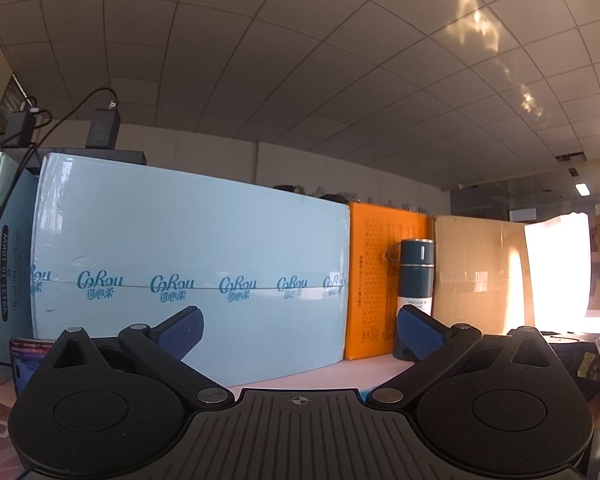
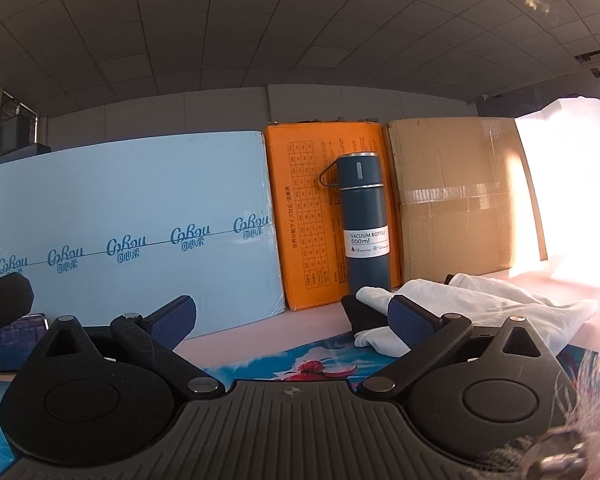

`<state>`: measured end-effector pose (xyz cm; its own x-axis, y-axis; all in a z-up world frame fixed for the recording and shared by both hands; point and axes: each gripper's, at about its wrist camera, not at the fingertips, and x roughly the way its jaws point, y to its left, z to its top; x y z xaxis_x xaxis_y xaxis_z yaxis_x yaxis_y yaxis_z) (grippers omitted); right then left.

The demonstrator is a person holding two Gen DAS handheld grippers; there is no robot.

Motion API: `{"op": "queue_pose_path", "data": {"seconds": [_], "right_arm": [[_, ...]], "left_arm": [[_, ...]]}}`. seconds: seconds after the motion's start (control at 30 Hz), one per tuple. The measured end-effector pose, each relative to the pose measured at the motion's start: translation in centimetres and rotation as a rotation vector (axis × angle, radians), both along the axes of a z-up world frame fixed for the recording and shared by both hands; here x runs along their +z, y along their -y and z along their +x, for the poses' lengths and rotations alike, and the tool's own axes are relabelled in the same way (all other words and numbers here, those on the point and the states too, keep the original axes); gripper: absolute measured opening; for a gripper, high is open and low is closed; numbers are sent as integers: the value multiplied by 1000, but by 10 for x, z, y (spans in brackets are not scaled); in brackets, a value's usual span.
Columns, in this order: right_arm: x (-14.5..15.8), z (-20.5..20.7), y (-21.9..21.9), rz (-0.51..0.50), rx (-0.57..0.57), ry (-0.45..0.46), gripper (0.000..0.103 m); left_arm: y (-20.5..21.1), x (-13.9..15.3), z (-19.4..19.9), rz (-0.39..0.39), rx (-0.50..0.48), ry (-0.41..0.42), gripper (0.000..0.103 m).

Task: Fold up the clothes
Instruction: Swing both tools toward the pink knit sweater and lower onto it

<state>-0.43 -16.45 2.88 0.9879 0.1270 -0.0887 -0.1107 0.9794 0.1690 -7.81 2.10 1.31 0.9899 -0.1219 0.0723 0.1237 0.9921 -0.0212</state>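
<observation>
Progress: folding not begun | left tongs (image 1: 299, 330) spread, empty | right tongs (image 2: 292, 316) spread, empty | white garment (image 2: 476, 304) crumpled on desk (image 2: 260, 326) near vacuum bottle (image 2: 363, 224)

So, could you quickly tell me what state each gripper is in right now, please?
Left gripper: open, holding nothing.
Right gripper: open, holding nothing; the white cloth lies just beyond it.
</observation>
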Motion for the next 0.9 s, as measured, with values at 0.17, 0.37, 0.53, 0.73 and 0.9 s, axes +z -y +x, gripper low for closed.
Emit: {"op": "queue_pose_path", "data": {"seconds": [0.17, 0.37, 0.53, 0.73, 0.9], "right_arm": [[-1, -2, -1, 95, 186, -20, 103], [3, -16, -16, 122, 348, 5, 103], [13, -36, -44, 132, 491, -27, 103], [25, -60, -94, 141, 663, -69, 103], [39, -61, -152, 148, 819, -104, 103]], "left_arm": [[-28, 9, -35, -37, 70, 13, 103], [-65, 30, -71, -82, 196, 50, 103], [-125, 41, -106, -180, 435, 152, 103], [-211, 47, -150, -332, 712, 301, 103], [-282, 39, -193, -613, 803, 297, 103]]}}
